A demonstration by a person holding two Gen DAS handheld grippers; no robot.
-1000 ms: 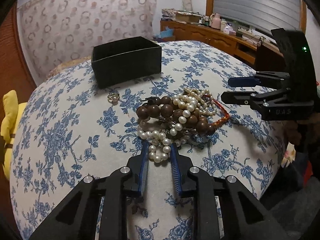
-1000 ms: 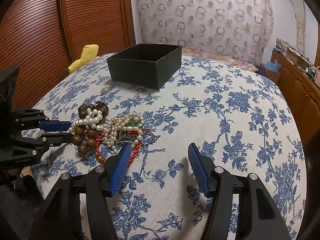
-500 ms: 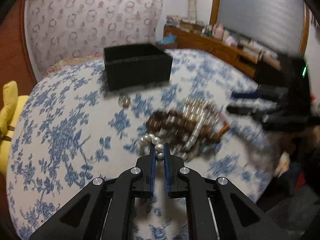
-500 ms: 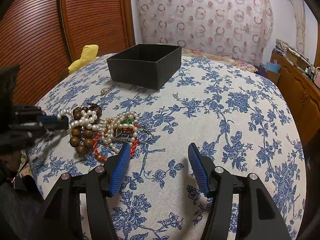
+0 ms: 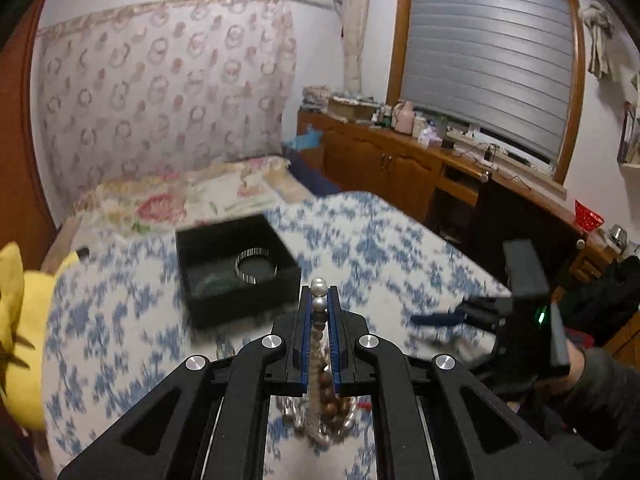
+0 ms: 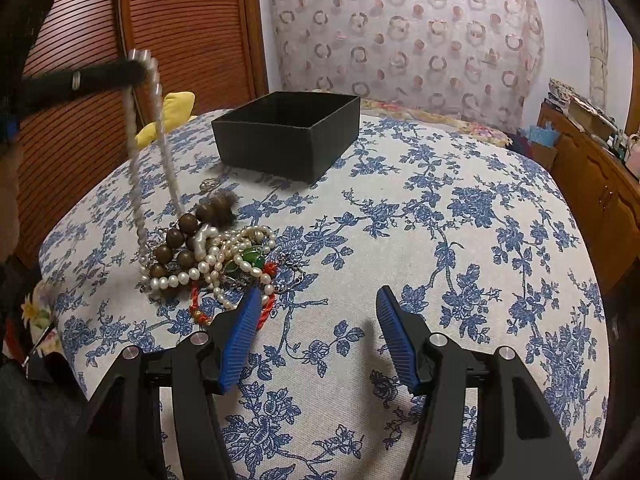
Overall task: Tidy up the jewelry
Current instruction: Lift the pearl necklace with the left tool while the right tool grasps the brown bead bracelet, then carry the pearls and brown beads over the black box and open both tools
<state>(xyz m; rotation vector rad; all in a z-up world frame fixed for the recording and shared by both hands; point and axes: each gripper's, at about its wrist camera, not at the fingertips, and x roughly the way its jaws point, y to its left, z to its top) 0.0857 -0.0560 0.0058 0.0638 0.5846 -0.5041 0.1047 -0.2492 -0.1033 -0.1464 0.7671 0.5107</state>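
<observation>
My left gripper [image 5: 319, 300] is shut on a pearl necklace [image 5: 319, 312], lifted above the table. In the right wrist view the left gripper [image 6: 140, 66] is raised at upper left, and the pearl necklace [image 6: 164, 148] hangs from it in two strands down to a jewelry pile [image 6: 216, 256] of brown wooden beads, pearls, a green stone and a red cord. A black open box [image 6: 288, 140] stands behind the pile; in the left wrist view the box [image 5: 236, 268] holds a beaded ring-shaped bracelet. My right gripper [image 6: 316, 324] stands open low over the cloth, right of the pile, holding nothing.
The round table [image 6: 440, 240] carries a blue floral cloth. A small ring [image 6: 210, 185] lies between pile and box. A yellow plush toy [image 5: 16, 320] sits off the table's left edge. A bed [image 5: 180, 196] and wooden cabinets [image 5: 400, 164] lie beyond.
The left gripper shut on the pearl strand and rose, pulling the necklace up out of the pile; the wooden beads shifted. The right gripper stayed still and open.
</observation>
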